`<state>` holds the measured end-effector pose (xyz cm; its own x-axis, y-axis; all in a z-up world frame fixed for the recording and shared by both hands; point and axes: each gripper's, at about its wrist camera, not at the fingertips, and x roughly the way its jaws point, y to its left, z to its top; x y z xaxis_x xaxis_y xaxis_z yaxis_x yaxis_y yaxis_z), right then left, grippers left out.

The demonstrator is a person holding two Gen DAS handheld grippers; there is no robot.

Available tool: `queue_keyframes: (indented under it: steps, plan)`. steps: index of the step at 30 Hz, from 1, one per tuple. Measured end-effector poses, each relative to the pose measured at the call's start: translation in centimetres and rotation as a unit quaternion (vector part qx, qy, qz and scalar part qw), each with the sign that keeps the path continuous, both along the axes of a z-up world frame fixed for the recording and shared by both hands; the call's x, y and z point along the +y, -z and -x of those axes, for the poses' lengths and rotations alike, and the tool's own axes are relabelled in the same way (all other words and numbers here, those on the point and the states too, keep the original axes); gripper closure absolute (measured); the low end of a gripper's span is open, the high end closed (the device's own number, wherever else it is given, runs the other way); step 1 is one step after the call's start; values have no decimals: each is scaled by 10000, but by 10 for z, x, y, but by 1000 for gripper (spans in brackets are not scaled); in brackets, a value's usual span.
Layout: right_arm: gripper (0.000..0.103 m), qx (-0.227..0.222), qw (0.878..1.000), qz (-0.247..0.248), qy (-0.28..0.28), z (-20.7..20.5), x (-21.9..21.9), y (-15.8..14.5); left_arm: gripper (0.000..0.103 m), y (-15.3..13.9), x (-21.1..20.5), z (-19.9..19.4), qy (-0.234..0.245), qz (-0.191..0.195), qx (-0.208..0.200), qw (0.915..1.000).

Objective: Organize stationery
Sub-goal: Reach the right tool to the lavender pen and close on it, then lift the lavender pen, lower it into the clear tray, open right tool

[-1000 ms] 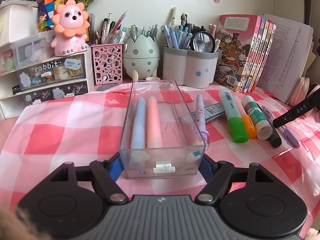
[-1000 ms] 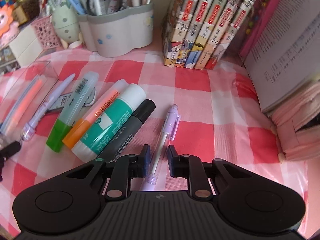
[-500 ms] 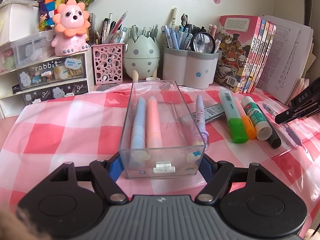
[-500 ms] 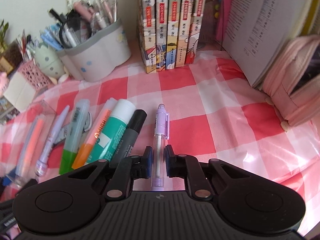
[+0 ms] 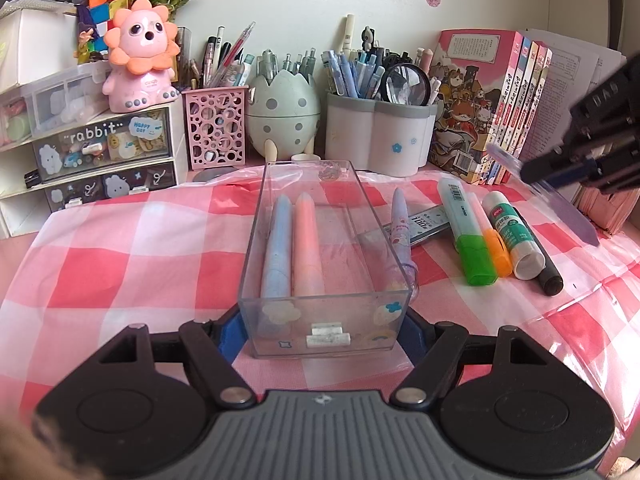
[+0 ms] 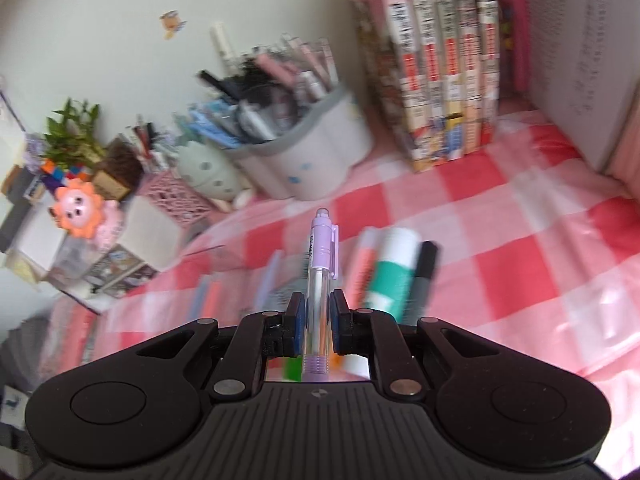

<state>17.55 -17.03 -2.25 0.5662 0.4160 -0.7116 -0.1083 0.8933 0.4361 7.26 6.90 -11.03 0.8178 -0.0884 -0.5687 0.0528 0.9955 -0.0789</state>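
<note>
My left gripper (image 5: 322,330) is shut on the near end of a clear plastic box (image 5: 256,248) that stands on the checked cloth. A blue pen (image 5: 276,246) and a pink pen (image 5: 307,246) lie inside it. My right gripper (image 6: 316,312) is shut on a lilac mechanical pencil (image 6: 320,264), held up off the cloth; in the left wrist view that right gripper (image 5: 560,168) hangs at the far right with the lilac pencil (image 5: 568,216) blurred. Beside the box lie a lilac pen (image 5: 400,224), a green highlighter (image 5: 466,232), an orange highlighter (image 5: 492,244), a glue stick (image 5: 514,236) and a black marker (image 5: 540,260).
A grey lead case (image 5: 424,224) lies by the lilac pen. Pen holders line the back: a pink lattice cup (image 5: 214,128), an egg-shaped holder (image 5: 282,116) and a white holder (image 5: 376,136). Books (image 5: 496,100) stand at right, a small drawer unit (image 5: 104,152) at left.
My right gripper has closed on the lilac pencil, lifted it off the cloth and rolled while swinging toward the left. My left gripper and the box have stayed put.
</note>
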Motion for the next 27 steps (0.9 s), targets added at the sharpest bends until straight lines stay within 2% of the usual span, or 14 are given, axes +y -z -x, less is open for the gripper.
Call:
queue_keyframes:
  steps: [7, 13, 19, 27]
  plan:
    - [92, 193, 9973, -691, -142, -5, 42, 0, 54, 0, 0, 0, 2, 4, -1, 10000]
    - [92, 371, 9953, -882, -142, -9, 70, 7, 54, 0, 0, 0, 2, 2, 0, 10000]
    - [92, 505, 9952, -817, -190, -13, 101, 17, 54, 0, 0, 0, 3, 3, -1, 10000]
    - [92, 476, 9982, -357, -62, -20, 121, 25, 54, 0, 0, 0, 4, 12, -2, 10000]
